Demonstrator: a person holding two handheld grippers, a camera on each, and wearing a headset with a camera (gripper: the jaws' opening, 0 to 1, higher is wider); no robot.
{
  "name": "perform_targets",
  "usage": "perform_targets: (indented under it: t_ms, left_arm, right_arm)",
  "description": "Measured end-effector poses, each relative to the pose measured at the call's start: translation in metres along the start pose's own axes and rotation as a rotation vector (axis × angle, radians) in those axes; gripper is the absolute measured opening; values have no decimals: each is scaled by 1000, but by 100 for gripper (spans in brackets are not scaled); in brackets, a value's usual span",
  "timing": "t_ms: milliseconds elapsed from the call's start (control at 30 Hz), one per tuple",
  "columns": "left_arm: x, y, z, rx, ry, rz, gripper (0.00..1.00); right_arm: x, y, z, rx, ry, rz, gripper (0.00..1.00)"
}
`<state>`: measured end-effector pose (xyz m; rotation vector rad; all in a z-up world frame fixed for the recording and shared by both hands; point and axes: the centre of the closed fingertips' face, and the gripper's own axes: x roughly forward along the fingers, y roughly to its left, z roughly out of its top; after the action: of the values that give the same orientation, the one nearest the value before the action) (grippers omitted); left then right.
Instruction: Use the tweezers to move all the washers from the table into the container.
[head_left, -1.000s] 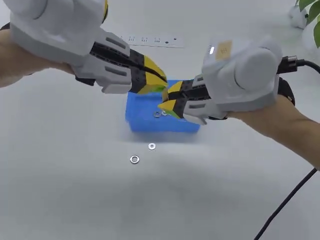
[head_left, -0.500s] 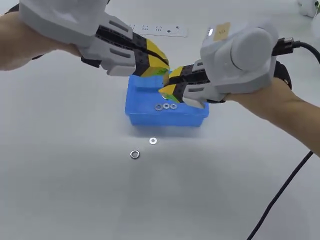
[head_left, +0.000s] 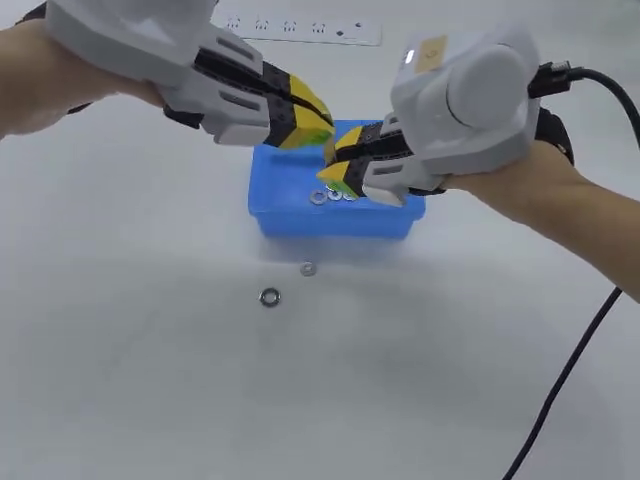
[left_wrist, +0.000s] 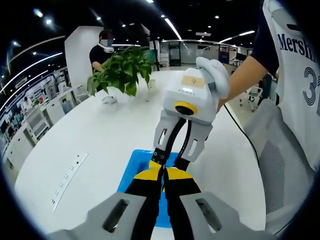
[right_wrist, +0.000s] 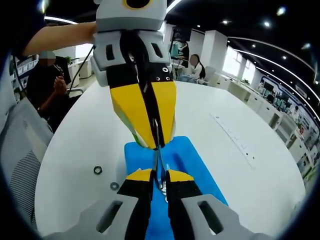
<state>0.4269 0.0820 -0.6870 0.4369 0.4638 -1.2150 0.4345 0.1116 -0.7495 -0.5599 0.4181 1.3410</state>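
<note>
Surface (head_left: 150, 390) is white, smooth and hard, so we judge that small metal parts will skate on it rather than stay put. On it sits the blue container (head_left: 330, 224), shallow and open-topped, with a few washers (head_left: 333, 194) already lying inside. Above it the two tools meet tip to tip. The right gripper (right_wrist: 160, 175) has its jaws drawn narrow onto the tweezers (right_wrist: 157, 152), whose thin metal runs forward over the container. The left gripper (left_wrist: 163, 173) is pinched just as narrow at the far end, though we cannot tell whether it truly clamps them. One loose washer (head_left: 307, 268) lies flat just in front of the container's wall, and a second washer (head_left: 270, 296) lies near it, closer to us. We take these to be light, stiff, thin and slippery, with little edge to catch. We would put one tine through the hole and pinch the band of the ring, squeezing gently, since a hard squeeze may flick it away.
</note>
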Motion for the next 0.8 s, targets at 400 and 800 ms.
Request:
perform_targets:
  t_ms: [400, 800]
  left_arm:
    - [15, 4, -13, -33, 17, -17, 6]
    - [16, 2, -11, -33, 11, -19, 5]
  right_arm:
    - [8, 0, -18, 39, 13, 28, 10]
    - [6, -2, -19, 27, 13, 13, 12]
